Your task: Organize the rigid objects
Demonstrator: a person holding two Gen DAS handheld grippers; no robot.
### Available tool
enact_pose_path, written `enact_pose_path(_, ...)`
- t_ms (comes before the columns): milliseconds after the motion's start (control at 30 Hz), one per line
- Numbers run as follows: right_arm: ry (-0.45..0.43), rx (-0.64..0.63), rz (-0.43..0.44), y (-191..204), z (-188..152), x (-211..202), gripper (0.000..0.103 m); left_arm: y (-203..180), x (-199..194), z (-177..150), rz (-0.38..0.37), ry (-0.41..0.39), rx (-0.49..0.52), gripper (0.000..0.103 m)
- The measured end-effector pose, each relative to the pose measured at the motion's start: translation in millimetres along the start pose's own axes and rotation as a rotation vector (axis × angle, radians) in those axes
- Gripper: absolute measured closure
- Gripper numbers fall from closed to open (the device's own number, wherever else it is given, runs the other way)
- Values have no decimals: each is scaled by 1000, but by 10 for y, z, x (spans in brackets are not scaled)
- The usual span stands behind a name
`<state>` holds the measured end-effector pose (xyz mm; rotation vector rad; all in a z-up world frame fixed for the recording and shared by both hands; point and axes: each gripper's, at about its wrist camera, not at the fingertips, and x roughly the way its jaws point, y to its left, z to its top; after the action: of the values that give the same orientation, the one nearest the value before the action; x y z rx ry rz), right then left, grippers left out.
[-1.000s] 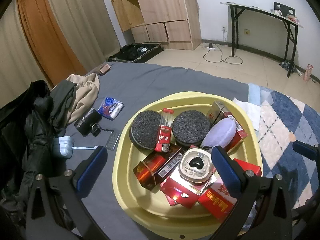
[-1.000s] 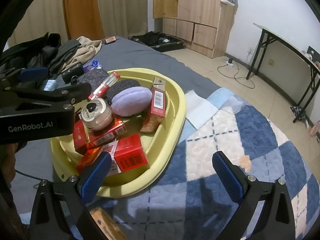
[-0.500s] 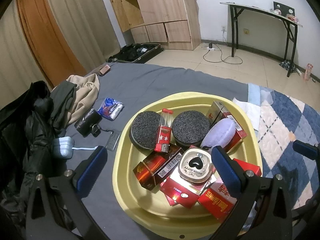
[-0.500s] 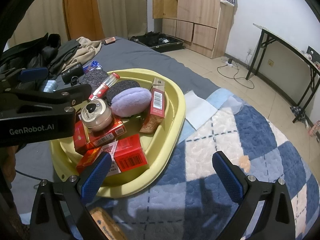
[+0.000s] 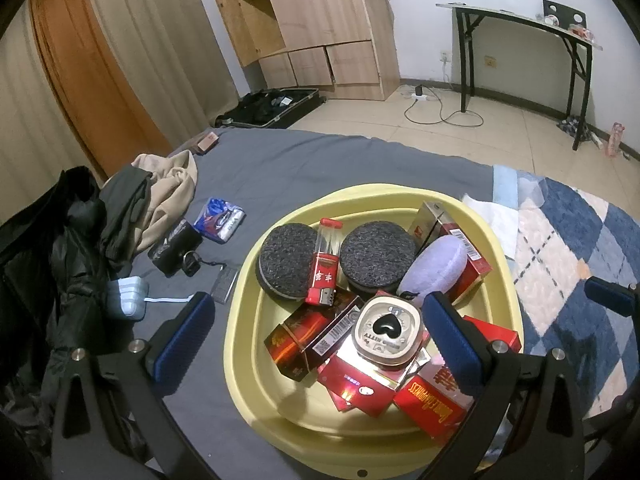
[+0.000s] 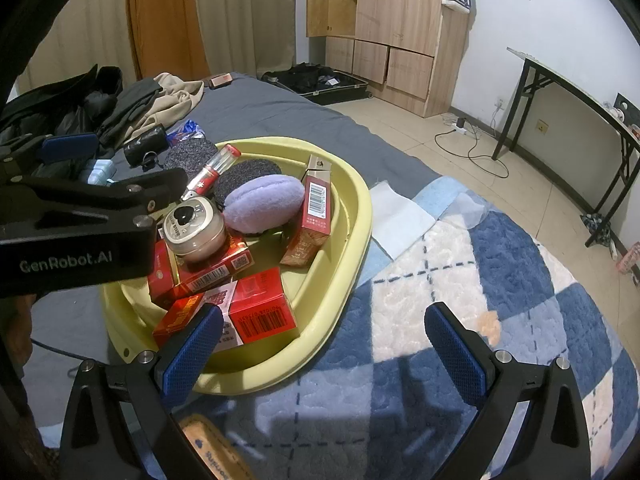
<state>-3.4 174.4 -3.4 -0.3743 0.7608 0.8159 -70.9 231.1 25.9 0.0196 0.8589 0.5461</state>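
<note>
Pale yellow plastic basin (image 5: 505, 276) with a smooth rounded rim sits on the bed, half on the plain grey sheet (image 5: 320, 160), half on the fluffy blue-and-cream checked blanket (image 6: 500, 280). Inside it: two round dark grey coarse scrub pads (image 5: 286, 260), a red-and-clear plastic lighter (image 5: 325, 268) lying between them, one soft lilac macaron-shaped puff (image 6: 262, 202), one round cream tin with a black heart on its lid (image 5: 387, 330) resting on glossy red cardboard packs (image 5: 360, 384). I count roughly six or seven red packs, but they overlap and some are hidden by my fingers. My left gripper (image 5: 316, 334) hangs over the basin's near side, blue ribbed pads spread wide, nothing held. My right gripper (image 6: 322, 354) hovers over basin edge and blanket, also spread wide and empty. A tan printed object (image 6: 212, 448) below it is cut off, unreadable. Crumpled dark and beige clothes (image 5: 132, 204) lie left of the basin.
</note>
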Motion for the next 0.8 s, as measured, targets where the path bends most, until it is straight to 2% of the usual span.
enact_pose_path(800, -1, -1, -3, 3, 8, 4, 0, 29, -65, 47, -16, -28, -3, 0)
